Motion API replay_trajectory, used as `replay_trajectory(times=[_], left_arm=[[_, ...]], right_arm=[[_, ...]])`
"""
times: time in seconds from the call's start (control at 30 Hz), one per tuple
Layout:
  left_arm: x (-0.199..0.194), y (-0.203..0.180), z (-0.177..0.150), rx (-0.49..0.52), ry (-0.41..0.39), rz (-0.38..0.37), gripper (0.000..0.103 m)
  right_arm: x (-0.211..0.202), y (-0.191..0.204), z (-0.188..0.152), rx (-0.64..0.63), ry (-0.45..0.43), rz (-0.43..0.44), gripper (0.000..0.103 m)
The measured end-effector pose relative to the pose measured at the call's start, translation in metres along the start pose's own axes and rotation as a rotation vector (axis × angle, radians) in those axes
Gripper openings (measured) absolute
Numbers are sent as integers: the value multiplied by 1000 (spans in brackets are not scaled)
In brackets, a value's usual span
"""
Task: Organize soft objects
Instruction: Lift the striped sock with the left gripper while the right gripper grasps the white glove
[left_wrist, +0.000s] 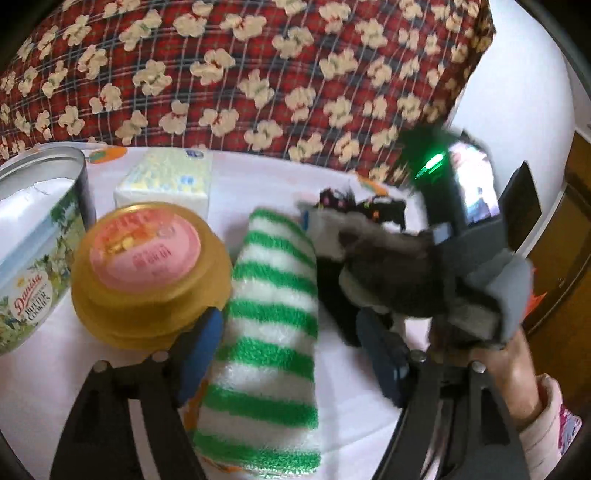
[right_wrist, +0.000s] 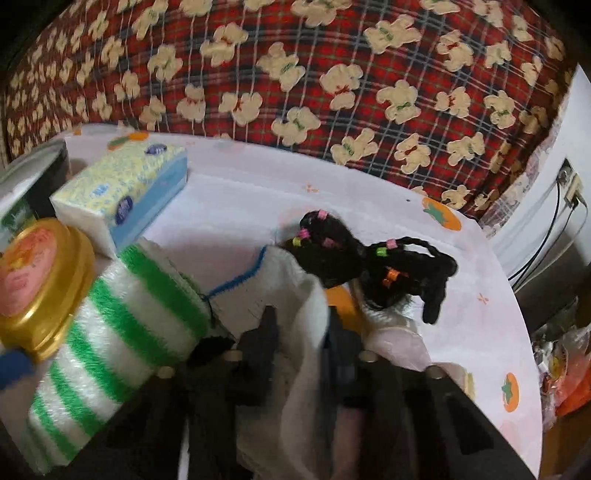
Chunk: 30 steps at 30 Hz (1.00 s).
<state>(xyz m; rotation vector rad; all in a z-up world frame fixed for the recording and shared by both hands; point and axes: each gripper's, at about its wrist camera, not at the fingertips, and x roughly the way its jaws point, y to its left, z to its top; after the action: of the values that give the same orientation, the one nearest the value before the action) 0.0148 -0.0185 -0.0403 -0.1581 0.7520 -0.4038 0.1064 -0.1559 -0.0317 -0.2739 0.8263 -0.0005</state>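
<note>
We see the green-striped roll (left_wrist: 271, 325) lying on the bench (left_wrist: 258, 181) with its long axis running near to far, directly between the 2 fingers of the left hand-held gripper (left_wrist: 295, 354). That gripper stands wide apart, 1 blue finger (left_wrist: 201, 354) left of the roll against the gold-lidded jar (left_wrist: 147, 273), the other to its right, and neither pad seems to press the roll, so we judge it holds nothing.

Just right of the roll lies the doll (right_wrist: 306, 295), a white cloth body with black yarn braids (right_wrist: 369, 266) carrying coloured beads, its braids toward the far right. The right hand-held gripper (right_wrist: 299, 332) comes at it from the near side, and its 2 fingers are nearly together with a fold of the doll's white cloth pinched between them. So the right hand is the 1 on the doll, the left the nearer to the roll.

We judge the next move to hinge on lifting the doll clear without dragging the roll beside it. A tissue pack (right_wrist: 122, 199) and a cookie tin (left_wrist: 33, 258) stand far left.
</note>
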Motion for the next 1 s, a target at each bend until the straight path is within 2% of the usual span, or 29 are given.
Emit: replay_trajectory(times=[0.07,0.1,0.13,0.2,0.3,0.37,0.43,0.6,0.63,0.83,1.0], left_arm=[[2,-5,-3,31,0,22,76],[4,-7,-5,40,6,30,76],[6,-7,-6,36,16,31,76],[11,-3,-6,12,36,33,76],[21,3,-8,-30,85,32,76],[24,3,-9,-32,101,35,73],[26,-1,-9,-17,111,34,55],[26,-2,-11,-17,116,21,42],[26,-1,-10,-24,114,16,36],[20,-3,-13,-18,81,-24,28],[7,-3,-13,-7,29,-79,28]], right_arm=[[-6,-3,0,24,-27,12,19],[-11,-7,-2,57,-59,31,16],[-19,-13,-4,96,-100,61,8],[-37,-25,-9,179,-210,127,8],[-71,-52,-29,332,-438,244,8],[-80,-59,-36,391,-498,258,9],[-78,-62,-38,419,-508,249,9],[-74,-66,-43,472,-501,292,9],[-75,-67,-43,476,-506,296,9],[-88,-59,-53,445,-560,215,9],[-95,-57,-56,447,-592,179,9]])
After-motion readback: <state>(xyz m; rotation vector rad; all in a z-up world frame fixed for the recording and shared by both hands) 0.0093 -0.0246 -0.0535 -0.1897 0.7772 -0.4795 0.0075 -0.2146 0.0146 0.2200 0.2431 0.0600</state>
